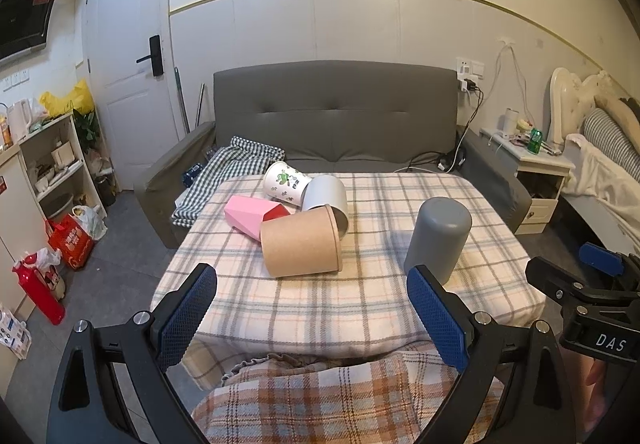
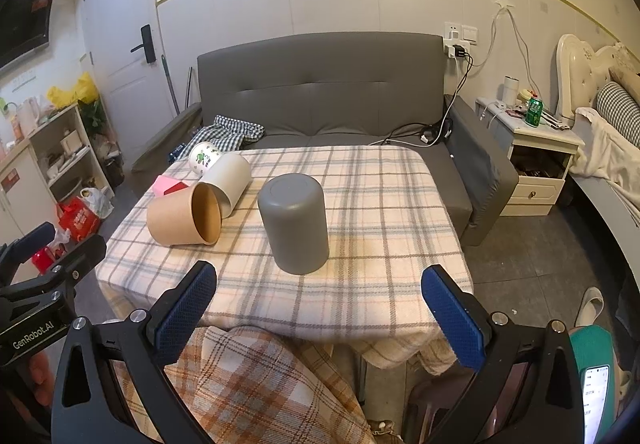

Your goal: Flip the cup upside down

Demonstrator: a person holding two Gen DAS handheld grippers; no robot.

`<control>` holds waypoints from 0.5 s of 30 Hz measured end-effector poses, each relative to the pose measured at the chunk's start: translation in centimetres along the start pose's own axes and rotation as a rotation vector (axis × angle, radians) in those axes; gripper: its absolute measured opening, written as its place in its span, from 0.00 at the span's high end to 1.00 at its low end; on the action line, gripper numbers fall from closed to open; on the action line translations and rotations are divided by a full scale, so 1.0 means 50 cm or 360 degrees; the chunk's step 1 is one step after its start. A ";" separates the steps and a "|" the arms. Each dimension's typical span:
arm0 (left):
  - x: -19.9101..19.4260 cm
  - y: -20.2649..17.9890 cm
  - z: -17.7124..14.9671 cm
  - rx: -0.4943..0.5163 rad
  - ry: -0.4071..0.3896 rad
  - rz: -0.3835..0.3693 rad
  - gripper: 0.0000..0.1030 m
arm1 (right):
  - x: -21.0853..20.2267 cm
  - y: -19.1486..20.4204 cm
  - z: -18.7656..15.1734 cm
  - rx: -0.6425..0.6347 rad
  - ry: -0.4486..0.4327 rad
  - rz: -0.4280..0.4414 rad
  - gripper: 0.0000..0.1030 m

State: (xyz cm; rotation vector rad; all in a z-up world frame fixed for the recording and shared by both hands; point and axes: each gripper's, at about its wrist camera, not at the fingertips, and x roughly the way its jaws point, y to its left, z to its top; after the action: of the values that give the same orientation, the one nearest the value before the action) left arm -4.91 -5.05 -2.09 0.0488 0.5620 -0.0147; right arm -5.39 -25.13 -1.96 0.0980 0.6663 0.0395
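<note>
A dark grey cup [image 1: 438,238] [image 2: 294,222] stands upside down, base up, on the plaid tablecloth [image 1: 360,300] [image 2: 380,204]. Left of it lie a brown paper cup [image 1: 300,246] [image 2: 182,216], a light grey cup [image 1: 326,196] [image 2: 228,176], a white cup with green print [image 1: 285,182] [image 2: 204,158] and a pink cup [image 1: 250,214] [image 2: 170,184], all on their sides. My left gripper [image 1: 312,314] is open and empty near the table's front edge. My right gripper [image 2: 320,310] is open and empty, just in front of the dark grey cup.
A grey sofa [image 1: 336,116] stands behind the table with a checked cloth [image 1: 228,172] on it. A white nightstand [image 2: 532,148] and a bed stand at the right. Shelves [image 1: 56,156] and red bags are at the left. The right gripper's body [image 1: 584,296] shows beside my left.
</note>
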 end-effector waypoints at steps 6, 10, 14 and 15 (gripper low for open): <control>0.000 -0.001 0.000 -0.0003 0.0010 0.0001 0.04 | 0.000 0.000 0.000 0.0000 0.0000 0.0000 0.00; 0.000 -0.001 0.000 -0.0002 0.0010 0.0002 0.04 | 0.001 0.000 -0.001 -0.0001 0.0004 0.0000 0.00; 0.001 -0.001 0.000 -0.0002 0.0010 0.0001 0.04 | 0.003 0.000 -0.002 -0.0003 0.0006 0.0000 0.00; 0.001 -0.001 0.000 -0.0002 0.0009 0.0001 0.04 | 0.003 0.000 -0.004 -0.0002 0.0006 0.0001 0.00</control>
State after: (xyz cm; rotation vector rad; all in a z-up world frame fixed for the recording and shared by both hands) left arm -4.87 -5.07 -2.11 0.0475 0.5679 -0.0136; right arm -5.39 -25.12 -2.25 0.0969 0.6702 0.0409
